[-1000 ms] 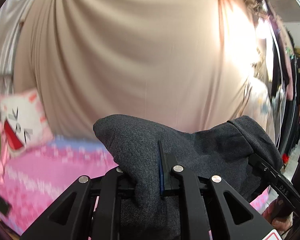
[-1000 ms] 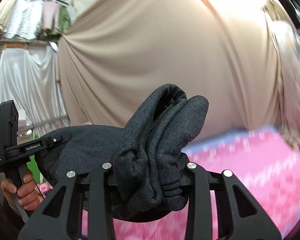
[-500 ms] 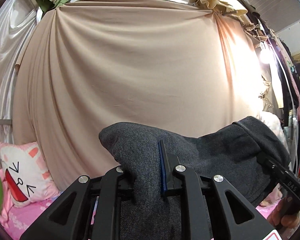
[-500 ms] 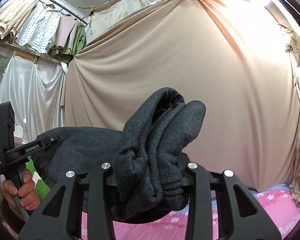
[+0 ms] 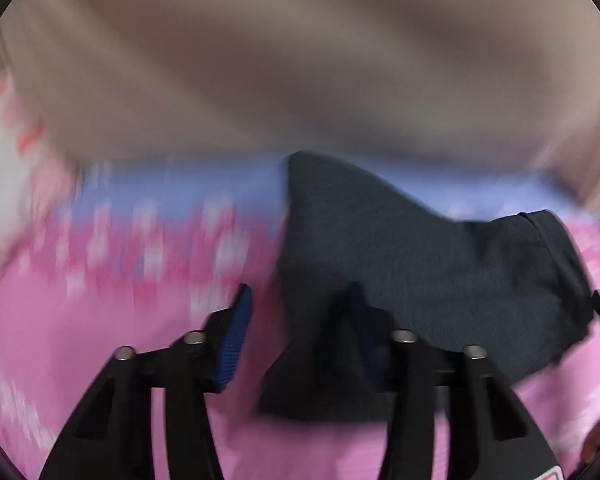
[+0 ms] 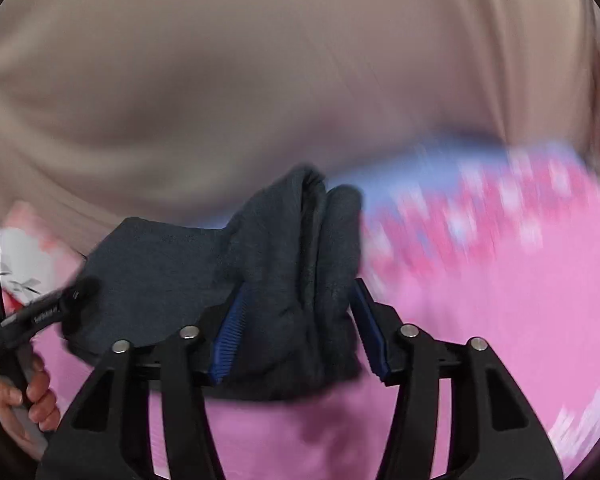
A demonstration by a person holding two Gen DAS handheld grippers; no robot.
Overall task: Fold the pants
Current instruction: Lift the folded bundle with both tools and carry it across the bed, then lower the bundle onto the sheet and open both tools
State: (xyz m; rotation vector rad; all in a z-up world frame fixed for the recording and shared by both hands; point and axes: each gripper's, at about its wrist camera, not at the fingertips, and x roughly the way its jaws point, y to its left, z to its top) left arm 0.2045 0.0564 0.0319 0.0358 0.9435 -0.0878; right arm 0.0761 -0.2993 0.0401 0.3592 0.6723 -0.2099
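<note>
- Above the pink bed cover (image 6: 500,320), one pair of dark grey pants (image 5: 420,260) hangs bunched.
- Two grippers: the left gripper (image 5: 296,320) and right gripper (image 6: 296,312) both have fingers spread wide, pants loose between them.
- One tan curtain (image 6: 260,60) is behind.

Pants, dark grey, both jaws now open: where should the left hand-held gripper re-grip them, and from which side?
Judging from the blurred frames, take the dark grey pants at the thick bunched edge beside the left hand-held gripper, straight ahead along the fingers. That corner stands up off the pink bedspread, so the open jaws can straddle it.
</note>
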